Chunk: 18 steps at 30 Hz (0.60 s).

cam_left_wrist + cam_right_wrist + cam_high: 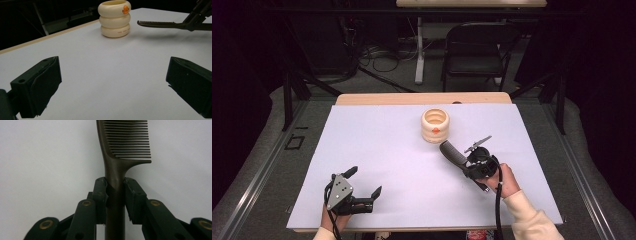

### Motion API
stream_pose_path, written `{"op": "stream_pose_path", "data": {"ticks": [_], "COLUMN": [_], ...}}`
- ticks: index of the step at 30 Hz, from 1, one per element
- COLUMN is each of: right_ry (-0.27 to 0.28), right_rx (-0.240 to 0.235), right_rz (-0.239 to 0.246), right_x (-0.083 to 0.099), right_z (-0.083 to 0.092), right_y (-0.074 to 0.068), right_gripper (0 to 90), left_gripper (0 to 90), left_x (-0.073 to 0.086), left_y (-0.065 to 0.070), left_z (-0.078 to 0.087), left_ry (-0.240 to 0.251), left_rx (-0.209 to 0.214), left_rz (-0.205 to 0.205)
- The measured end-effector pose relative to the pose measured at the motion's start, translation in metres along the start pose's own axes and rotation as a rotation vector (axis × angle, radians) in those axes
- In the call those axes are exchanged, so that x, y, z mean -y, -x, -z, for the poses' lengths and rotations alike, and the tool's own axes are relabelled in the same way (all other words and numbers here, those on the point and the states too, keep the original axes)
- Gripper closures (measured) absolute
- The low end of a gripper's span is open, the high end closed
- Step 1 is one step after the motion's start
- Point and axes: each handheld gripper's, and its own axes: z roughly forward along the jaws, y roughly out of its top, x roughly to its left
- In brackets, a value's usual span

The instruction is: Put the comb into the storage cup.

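Left tongs [364, 181] rest low on the white table [387, 160], jaws spread wide with nothing between them. Right tongs [115, 192] are clamped on the handle of a dark comb [453, 152], held just above the table. Its long axis runs up-left toward the cream ribbed holder [435, 126] (three stacked rings, orange mark), stopping just short; fine teeth line one edge.

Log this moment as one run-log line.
right gripper: shut on comb, held over table | left gripper: open, empty | cream holder: upright, beyond comb tip, apart
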Motion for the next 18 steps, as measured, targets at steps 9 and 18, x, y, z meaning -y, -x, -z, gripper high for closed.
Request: {"op": "stream_pose_path", "data": {"ticks": [9,18], "right_ry": [0.018,0.05], "right_rx": [-0.007,-0.012], "right_rz": [-0.003,-0.017], "right_x": [0.004,0.007], "right_z": [0.006,0.01], "right_y": [0.002,0.005], "right_gripper": [72.3,72.3], "left_gripper": [0.2,0.2], "left_x": [0.0,0.0], "left_y": [0.0,0.0], "left_z": [0.0,0.0], "left_ry": [0.001,0.001], "left_rx": [0.0,0.001], "left_rz": [0.0,0.001]}}
